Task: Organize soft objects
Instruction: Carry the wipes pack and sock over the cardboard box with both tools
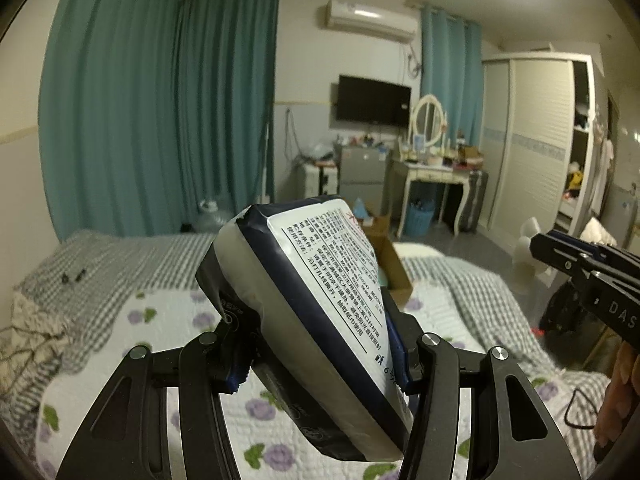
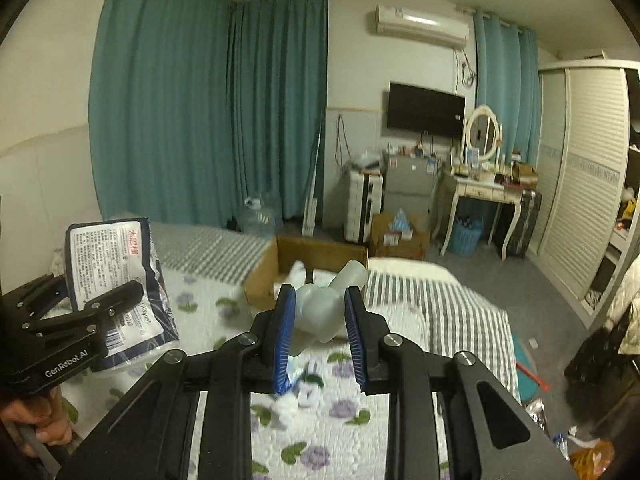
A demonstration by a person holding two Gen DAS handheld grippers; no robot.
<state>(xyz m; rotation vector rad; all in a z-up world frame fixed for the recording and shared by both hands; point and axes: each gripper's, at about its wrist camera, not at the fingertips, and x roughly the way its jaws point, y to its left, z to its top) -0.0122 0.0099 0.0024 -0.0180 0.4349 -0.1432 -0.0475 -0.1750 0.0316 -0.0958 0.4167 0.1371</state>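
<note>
Plastic wrap is what the left gripper (image 1: 316,354) pinches: a navy-and-white tissue pack (image 1: 316,292) held tilted above the bed (image 1: 132,264), short of the cardboard box (image 2: 262,276). The slick, squashy pack could slide from its fingers. The right gripper (image 2: 320,340) has its fingers narrowly parted; whether they grip the pale soft bundle (image 2: 320,308) between them is unclear. That box holds what looks like 1 or 2 white items; a second carton (image 2: 400,232) beyond it carries small packets.
</note>
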